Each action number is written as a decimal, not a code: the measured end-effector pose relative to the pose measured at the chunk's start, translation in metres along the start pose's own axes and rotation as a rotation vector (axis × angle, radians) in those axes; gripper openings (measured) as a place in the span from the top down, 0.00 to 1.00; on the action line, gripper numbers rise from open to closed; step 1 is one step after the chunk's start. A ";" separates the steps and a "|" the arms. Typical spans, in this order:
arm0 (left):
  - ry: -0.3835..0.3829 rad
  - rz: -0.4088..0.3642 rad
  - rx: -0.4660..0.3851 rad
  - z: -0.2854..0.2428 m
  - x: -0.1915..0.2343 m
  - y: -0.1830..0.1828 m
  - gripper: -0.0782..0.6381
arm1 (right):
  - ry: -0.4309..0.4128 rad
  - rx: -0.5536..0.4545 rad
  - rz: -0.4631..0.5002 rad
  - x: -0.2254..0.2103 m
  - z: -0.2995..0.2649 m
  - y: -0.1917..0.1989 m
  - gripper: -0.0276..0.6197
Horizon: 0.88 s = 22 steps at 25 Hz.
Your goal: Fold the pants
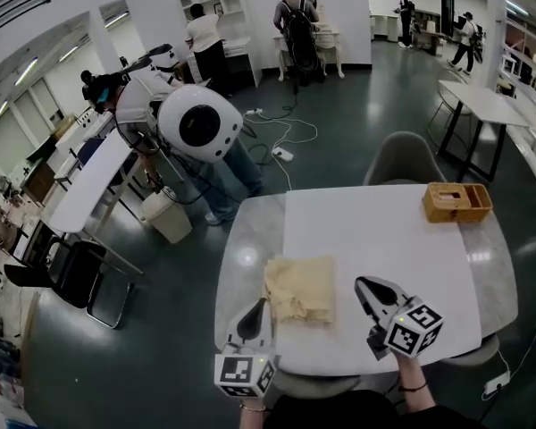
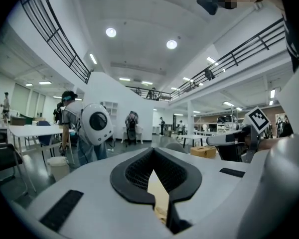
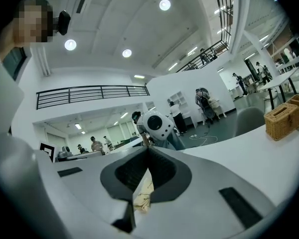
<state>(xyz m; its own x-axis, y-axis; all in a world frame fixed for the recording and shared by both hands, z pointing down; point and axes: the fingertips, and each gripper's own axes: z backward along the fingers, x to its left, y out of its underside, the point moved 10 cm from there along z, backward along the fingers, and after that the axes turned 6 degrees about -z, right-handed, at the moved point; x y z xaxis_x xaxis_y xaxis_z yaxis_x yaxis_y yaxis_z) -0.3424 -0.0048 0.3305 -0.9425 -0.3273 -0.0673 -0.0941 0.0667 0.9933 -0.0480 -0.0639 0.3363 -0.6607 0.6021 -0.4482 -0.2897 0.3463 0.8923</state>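
Table (image 1: pixel 247 239) first, folks: grey and rounded, it is filling the near half of the head view, and a white sheet (image 1: pixel 375 239) is covering most of its top. Beyond its far left edge a person (image 1: pixel 152 105) is bending over, carrying a round white pack (image 1: pixel 199 123), and a grey chair (image 1: pixel 402 159) is standing at the far side. Now to the pants (image 1: pixel 301 287): they are lying folded into a small tan square on the near left part of the sheet, their left edge hanging over onto the bare grey. A wicker basket (image 1: pixel 456 202) is sitting well apart from them at the far right corner. Down at the near edge, the left gripper (image 1: pixel 259 307) is pointing its tip just beside the pants' near left corner, jaws closed together and gripping nothing. The right gripper (image 1: pixel 364 286) is hovering near the pants' right side, clear of the cloth, jaws pressed together and likewise holding nothing.
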 end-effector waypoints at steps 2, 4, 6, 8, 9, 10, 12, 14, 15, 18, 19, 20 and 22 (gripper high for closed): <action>-0.007 -0.007 -0.012 0.000 -0.001 -0.003 0.87 | 0.014 -0.019 -0.001 -0.004 0.005 -0.004 0.94; -0.014 -0.012 -0.018 0.001 0.000 -0.006 0.87 | 0.026 -0.034 0.007 -0.006 0.008 -0.007 0.94; -0.023 -0.012 -0.021 0.003 0.001 -0.006 0.87 | 0.037 -0.041 0.018 -0.006 0.010 -0.010 0.94; -0.031 -0.008 -0.025 0.005 0.002 -0.006 0.87 | 0.048 -0.045 0.022 -0.007 0.011 -0.011 0.94; -0.034 -0.009 -0.026 0.006 0.003 -0.007 0.87 | 0.053 -0.048 0.022 -0.007 0.012 -0.011 0.94; -0.036 -0.011 -0.028 0.007 0.003 -0.007 0.87 | 0.061 -0.051 0.023 -0.007 0.013 -0.012 0.94; -0.041 -0.016 -0.035 0.007 0.005 -0.009 0.87 | 0.075 -0.059 0.029 -0.007 0.014 -0.013 0.94; -0.049 -0.021 -0.037 0.007 0.006 -0.010 0.87 | 0.084 -0.068 0.037 -0.009 0.015 -0.016 0.94; -0.052 -0.022 -0.035 0.007 0.006 -0.010 0.87 | 0.089 -0.071 0.042 -0.010 0.016 -0.017 0.94; -0.057 -0.026 -0.031 0.006 0.007 -0.009 0.87 | 0.101 -0.078 0.049 -0.013 0.018 -0.017 0.94; -0.058 -0.028 -0.031 0.005 0.008 -0.009 0.87 | 0.105 -0.080 0.050 -0.014 0.018 -0.017 0.94; -0.058 -0.029 -0.030 0.005 0.008 -0.008 0.87 | 0.109 -0.082 0.051 -0.014 0.019 -0.017 0.94; -0.058 -0.032 -0.029 0.004 0.008 -0.008 0.87 | 0.116 -0.085 0.053 -0.015 0.020 -0.017 0.94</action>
<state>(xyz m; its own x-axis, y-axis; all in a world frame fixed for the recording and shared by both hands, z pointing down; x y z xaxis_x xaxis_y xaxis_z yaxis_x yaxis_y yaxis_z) -0.3502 -0.0039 0.3215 -0.9563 -0.2736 -0.1032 -0.1156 0.0296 0.9929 -0.0192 -0.0645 0.3270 -0.7507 0.5293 -0.3954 -0.3068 0.2507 0.9182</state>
